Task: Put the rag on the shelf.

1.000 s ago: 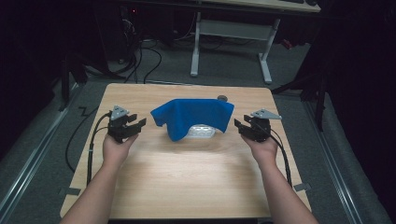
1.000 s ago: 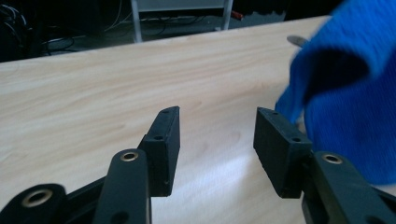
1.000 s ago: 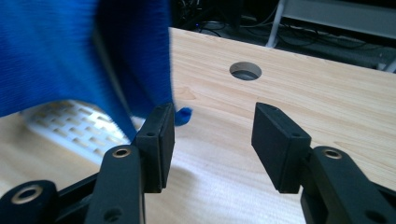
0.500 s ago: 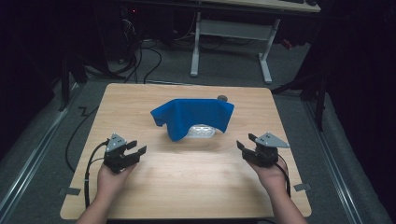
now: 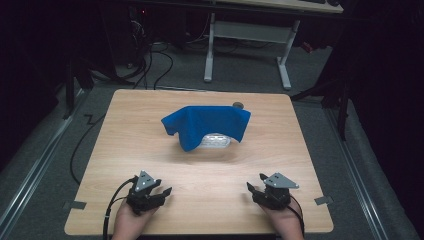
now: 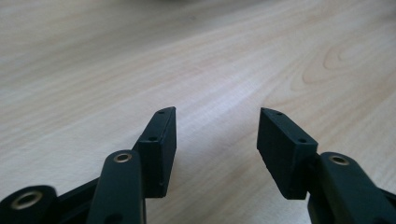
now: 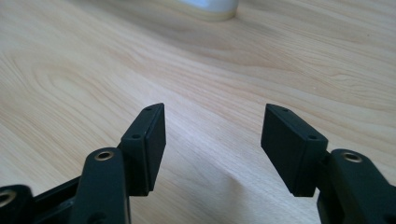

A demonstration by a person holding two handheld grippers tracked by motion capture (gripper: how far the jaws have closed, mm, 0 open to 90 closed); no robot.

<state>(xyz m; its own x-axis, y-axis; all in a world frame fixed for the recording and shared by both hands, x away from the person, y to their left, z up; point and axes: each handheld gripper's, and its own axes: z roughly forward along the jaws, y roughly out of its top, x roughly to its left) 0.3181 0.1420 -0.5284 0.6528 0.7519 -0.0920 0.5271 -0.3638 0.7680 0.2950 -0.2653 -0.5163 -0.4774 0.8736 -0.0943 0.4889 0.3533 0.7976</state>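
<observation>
A blue cloth (image 5: 207, 122) lies draped over a clear plastic container (image 5: 216, 141) in the middle of the wooden table (image 5: 150, 115). My left gripper (image 5: 164, 193) rests low near the front left edge, well short of the cloth. Its jaws have just been opening and stand open over bare wood (image 6: 217, 114). My right gripper (image 5: 251, 188) sits near the front right edge, also open, its jaws just widened with nothing between them (image 7: 215, 109). The container's pale base (image 7: 210, 4) shows far ahead in the right gripper view.
A small dark round object (image 5: 238, 105) sits at the table's far edge behind the cloth. White desk legs (image 5: 209, 55) and cables (image 5: 150, 60) lie on the floor beyond. Cables trail from both grippers off the front edge.
Both hands have drawn back from beside the cloth toward the table's front edge and sunk lower. The cloth and container have not moved.
</observation>
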